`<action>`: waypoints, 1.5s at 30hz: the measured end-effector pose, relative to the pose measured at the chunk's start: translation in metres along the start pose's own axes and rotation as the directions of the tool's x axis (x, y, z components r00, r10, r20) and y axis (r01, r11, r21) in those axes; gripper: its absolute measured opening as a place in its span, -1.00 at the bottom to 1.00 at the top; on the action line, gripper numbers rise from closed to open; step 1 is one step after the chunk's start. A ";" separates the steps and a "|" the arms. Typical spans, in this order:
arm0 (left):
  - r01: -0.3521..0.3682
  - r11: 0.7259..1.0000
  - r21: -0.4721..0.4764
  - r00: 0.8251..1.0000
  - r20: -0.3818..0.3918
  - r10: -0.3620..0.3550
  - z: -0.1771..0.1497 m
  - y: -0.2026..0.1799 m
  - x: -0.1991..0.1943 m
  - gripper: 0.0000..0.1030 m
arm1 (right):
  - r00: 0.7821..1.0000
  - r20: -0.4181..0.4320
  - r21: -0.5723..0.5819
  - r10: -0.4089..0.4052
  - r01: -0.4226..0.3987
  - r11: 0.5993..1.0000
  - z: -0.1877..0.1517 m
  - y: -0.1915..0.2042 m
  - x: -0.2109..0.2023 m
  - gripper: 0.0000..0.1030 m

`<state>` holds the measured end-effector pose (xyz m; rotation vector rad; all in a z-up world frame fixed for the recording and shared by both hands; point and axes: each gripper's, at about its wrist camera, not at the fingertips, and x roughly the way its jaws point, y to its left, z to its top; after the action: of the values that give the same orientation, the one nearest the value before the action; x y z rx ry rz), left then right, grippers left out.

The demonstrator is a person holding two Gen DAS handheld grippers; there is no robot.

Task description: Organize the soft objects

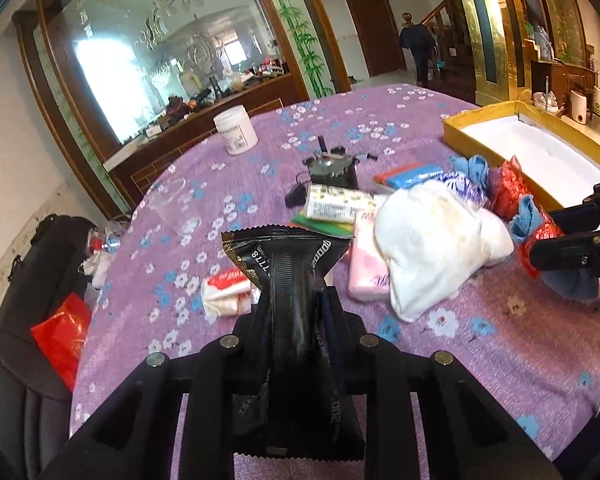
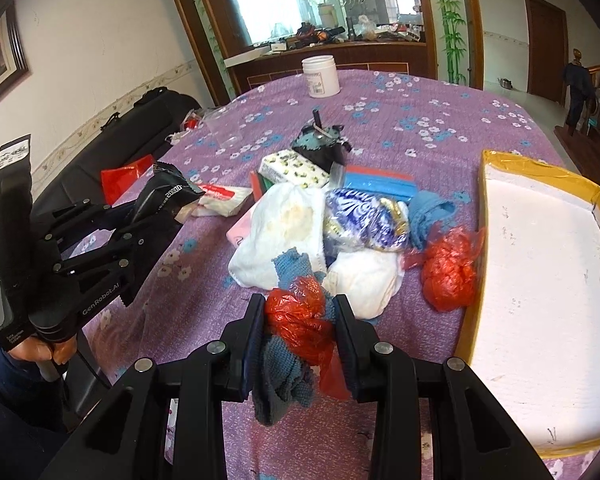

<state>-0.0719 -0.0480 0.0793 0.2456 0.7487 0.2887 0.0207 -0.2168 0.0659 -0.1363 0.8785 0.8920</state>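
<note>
We see a white plastic jar standing far back on the purple flowered tablecloth, a clear plastic cup near the left edge, a red bag on the black seat, and a large mirror behind.

We've got a black foil packet pinched upright, a red bag with blue knit cloth bunched together, white cloths heaped beside the yellow-rimmed box.
</note>
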 end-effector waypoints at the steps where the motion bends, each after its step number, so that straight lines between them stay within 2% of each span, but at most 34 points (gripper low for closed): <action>1: -0.004 1.000 0.006 1.000 0.005 0.004 0.002 -0.002 -0.001 -0.56 | 1.000 0.005 0.002 0.000 0.000 1.000 0.000 -0.001 -0.002 -0.29; 7: -0.038 0.999 0.039 0.999 0.038 0.037 0.013 -0.015 -0.007 -0.56 | 1.000 0.030 0.016 -0.002 0.002 1.000 0.000 -0.009 -0.011 -0.29; 12: -0.110 0.992 0.055 0.992 0.070 0.106 0.020 -0.026 -0.012 -0.56 | 0.999 0.042 0.028 -0.003 0.002 1.000 -0.001 -0.016 -0.015 -0.29; 18: -0.197 0.980 -0.002 0.975 0.104 0.196 0.026 -0.024 -0.014 -0.56 | 0.999 0.053 0.042 -0.004 0.002 0.999 -0.003 -0.021 -0.018 -0.29; 26: -0.171 0.971 -0.169 0.975 0.111 0.191 0.038 -0.009 -0.015 -0.56 | 0.998 0.063 0.051 -0.005 0.002 0.999 0.002 -0.024 -0.018 -0.29; 35: -0.125 0.936 -0.329 0.975 0.135 0.177 0.052 -0.003 -0.010 -0.56 | 0.997 0.074 0.063 -0.010 0.005 0.998 0.009 -0.029 -0.018 -0.29; 38: -0.116 0.930 -0.350 0.976 0.135 0.172 0.056 -0.004 -0.006 -0.56 | 0.997 0.075 0.066 -0.008 0.003 0.998 0.012 -0.031 -0.017 -0.29; 45: -0.113 0.934 -0.339 0.976 0.138 0.168 0.062 -0.012 0.000 -0.56 | 0.997 0.076 0.079 -0.007 0.001 0.997 0.016 -0.039 -0.014 -0.29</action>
<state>-0.0268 -0.0659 0.1193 0.0037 0.5084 0.5188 0.0539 -0.2436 0.0773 -0.0356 0.8405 0.8526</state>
